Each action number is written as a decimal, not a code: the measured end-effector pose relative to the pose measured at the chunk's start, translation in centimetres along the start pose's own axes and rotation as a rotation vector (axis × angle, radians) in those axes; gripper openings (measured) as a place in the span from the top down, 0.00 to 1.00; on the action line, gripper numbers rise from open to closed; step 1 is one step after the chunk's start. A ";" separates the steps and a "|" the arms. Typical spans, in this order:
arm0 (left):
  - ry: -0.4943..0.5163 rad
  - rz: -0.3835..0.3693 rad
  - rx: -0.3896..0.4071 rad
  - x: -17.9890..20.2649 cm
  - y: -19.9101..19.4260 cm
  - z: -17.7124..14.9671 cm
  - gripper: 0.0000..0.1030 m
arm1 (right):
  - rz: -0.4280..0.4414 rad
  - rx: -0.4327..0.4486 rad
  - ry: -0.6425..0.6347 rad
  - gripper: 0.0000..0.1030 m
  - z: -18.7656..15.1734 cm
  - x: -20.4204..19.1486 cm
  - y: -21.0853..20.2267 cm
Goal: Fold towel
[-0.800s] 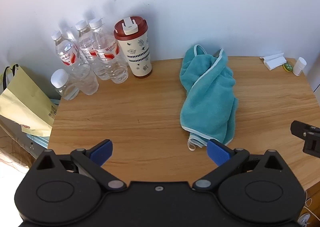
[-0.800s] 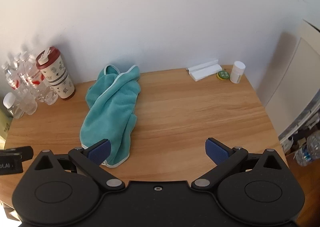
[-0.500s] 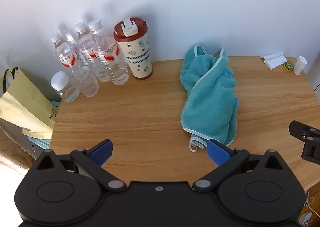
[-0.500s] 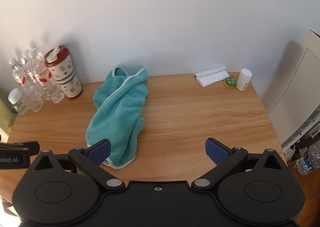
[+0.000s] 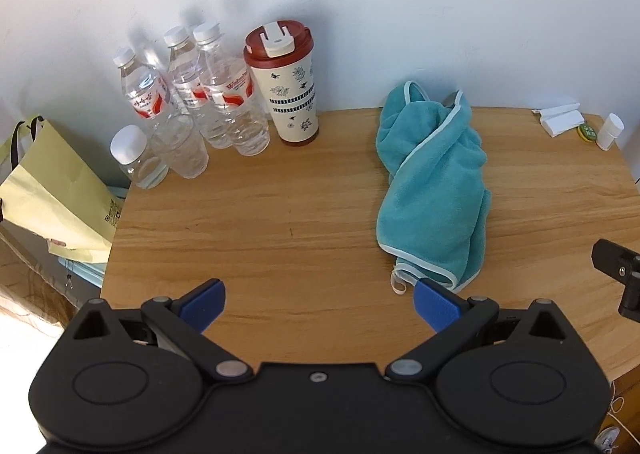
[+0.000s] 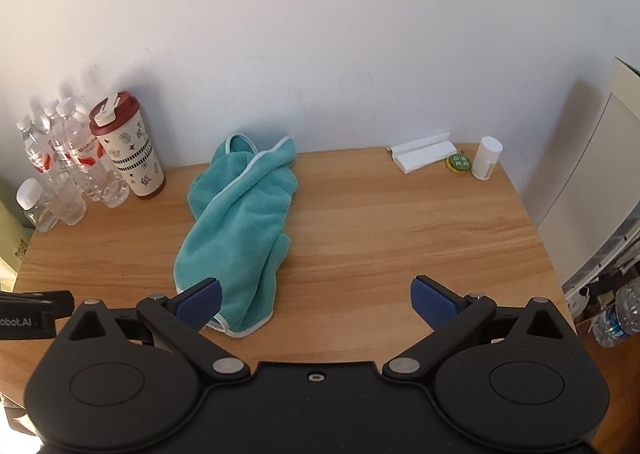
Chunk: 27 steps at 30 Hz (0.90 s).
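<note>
A teal towel point(image 5: 434, 189) with pale trim lies crumpled in a long heap on the wooden table point(image 5: 280, 221), running from the wall toward the front edge. In the right wrist view the same towel point(image 6: 240, 230) sits left of centre. My left gripper point(image 5: 318, 304) hovers open over the table's front, its right blue pad close to the towel's near end and small white loop. My right gripper point(image 6: 316, 300) is open too, its left pad in front of the towel's near end. Neither holds anything.
Several clear water bottles point(image 5: 192, 109) and a cream tumbler with a red lid point(image 5: 286, 85) stand at the back left. A white folded paper point(image 6: 424, 151), a green cap point(image 6: 458, 162) and a small white bottle point(image 6: 486, 157) sit at the back right. A yellow bag point(image 5: 48, 193) hangs off the left.
Both grippers have drifted slightly back and up, so the towel and table sit a little farther in view. The towel has not moved; both grippers stay open.
</note>
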<state>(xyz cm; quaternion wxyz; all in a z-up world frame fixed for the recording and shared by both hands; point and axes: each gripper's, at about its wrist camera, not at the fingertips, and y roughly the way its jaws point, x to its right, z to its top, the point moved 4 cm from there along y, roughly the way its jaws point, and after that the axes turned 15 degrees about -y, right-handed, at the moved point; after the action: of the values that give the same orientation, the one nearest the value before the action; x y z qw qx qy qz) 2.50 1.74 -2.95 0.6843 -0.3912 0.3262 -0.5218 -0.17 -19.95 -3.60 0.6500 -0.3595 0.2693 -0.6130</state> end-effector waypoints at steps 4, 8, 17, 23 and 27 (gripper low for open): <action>-0.002 -0.002 -0.006 -0.3 0.0 0.4 0.00 | -0.005 0.002 0.012 0.00 -0.4 0.1 0.0; -0.007 -0.005 -0.007 -0.6 0.0 0.3 0.00 | -0.018 0.006 0.017 0.00 -0.5 0.0 -0.2; -0.004 -0.007 -0.030 -0.7 0.5 -0.1 0.00 | -0.011 -0.012 0.014 0.00 -0.9 -0.4 -0.1; 0.001 -0.012 -0.048 -0.6 0.8 -0.5 0.00 | -0.017 -0.017 0.033 0.00 -1.3 -0.4 -0.3; 0.007 -0.019 -0.049 -0.5 0.7 -0.6 0.00 | -0.019 -0.016 0.048 0.00 -1.5 -0.2 -0.3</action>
<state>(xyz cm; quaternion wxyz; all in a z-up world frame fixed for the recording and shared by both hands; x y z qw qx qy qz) 2.16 2.23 -3.85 0.6683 -0.4093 0.3374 -0.5216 -1.55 -19.98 -4.25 0.6347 -0.3524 0.2864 -0.6253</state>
